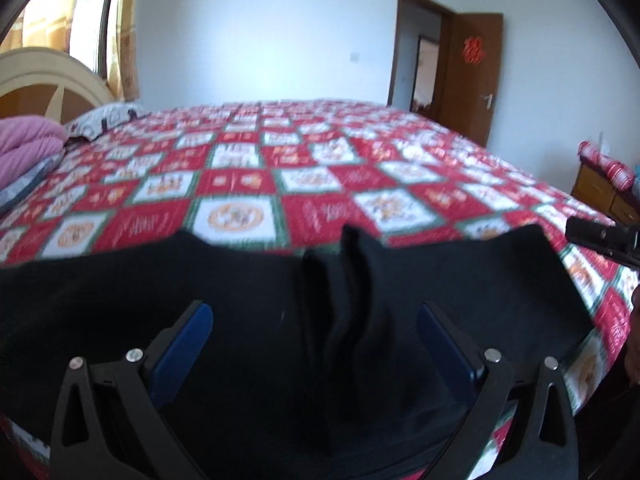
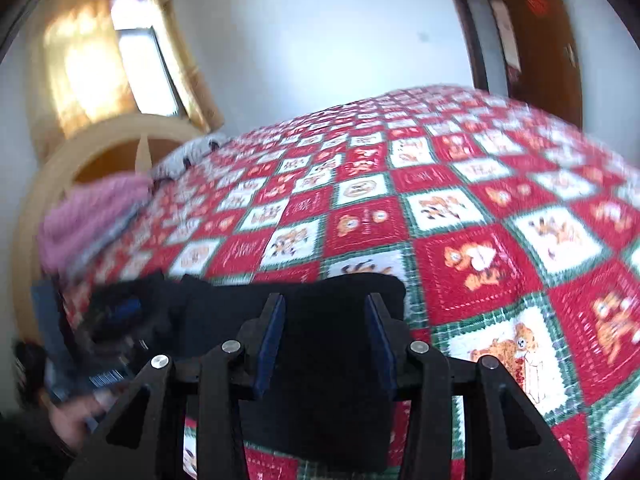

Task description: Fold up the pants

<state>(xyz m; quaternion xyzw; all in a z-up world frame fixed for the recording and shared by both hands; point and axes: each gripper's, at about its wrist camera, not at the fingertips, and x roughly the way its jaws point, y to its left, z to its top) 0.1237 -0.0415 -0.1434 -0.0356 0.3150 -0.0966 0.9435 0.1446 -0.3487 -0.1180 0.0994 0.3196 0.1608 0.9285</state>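
Black pants [image 1: 240, 300] lie flat across the near edge of the bed, with a raised crease [image 1: 352, 272] running up their middle. My left gripper [image 1: 316, 316] hovers over them, its blue-padded fingers [image 1: 200, 328] spread wide and nothing pinched between them. In the right wrist view the right end of the pants [image 2: 328, 360] lies under my right gripper [image 2: 325, 308], whose jaws stand partly open, pads clear of the cloth. The left gripper [image 2: 116, 320] shows blurred at the left, a hand [image 2: 72, 412] behind it. The right gripper's tip [image 1: 600, 238] pokes in from the right edge.
A red, white and green patchwork bedspread [image 1: 320, 168] covers the bed. Folded pink bedding [image 1: 28, 148] and a pillow [image 1: 104, 118] lie by the cream headboard [image 1: 48, 76]. A brown door [image 1: 472, 76] stands open at the back right, and a wooden nightstand [image 1: 600, 196] sits right.
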